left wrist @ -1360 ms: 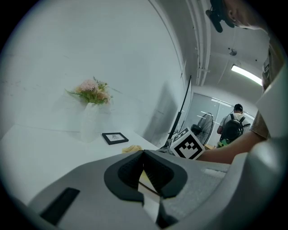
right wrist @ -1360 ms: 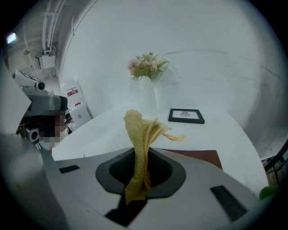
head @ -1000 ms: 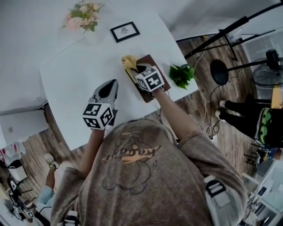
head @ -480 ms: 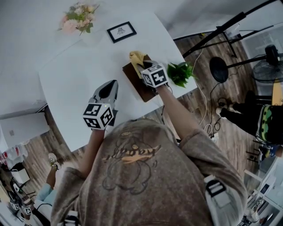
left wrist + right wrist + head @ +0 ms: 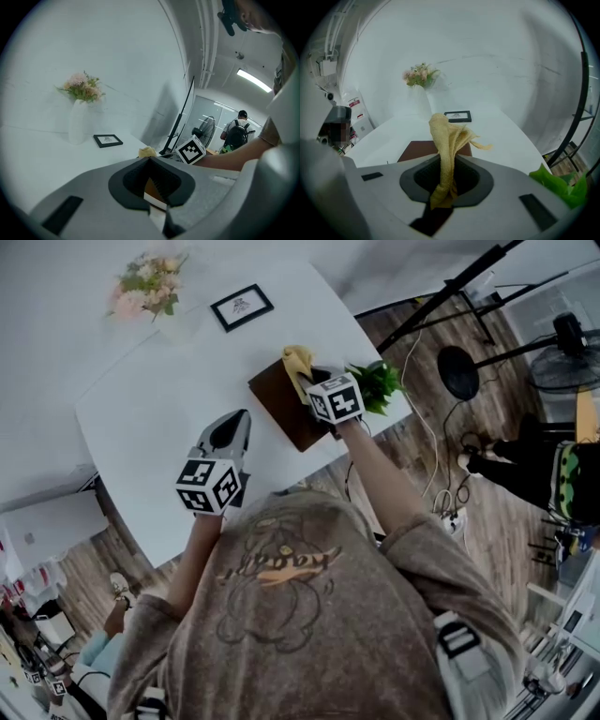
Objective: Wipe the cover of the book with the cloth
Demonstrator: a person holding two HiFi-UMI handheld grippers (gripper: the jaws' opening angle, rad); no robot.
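Book, brown-covered, lies flat on the white table near its right edge, just beside a green plant; a framed picture and a vase of flowers stand farther back. Right gripper is over the book's far end, jaws closed upon the yellow cloth, whose free end rises ahead of them; left gripper hangs above bare table well apart from the book, jaws together and holding nothing.

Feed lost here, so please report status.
Right hand-held gripper shut on cloth, at far edge of book. Left hand-held gripper shut, empty, aside. Plant beside book.
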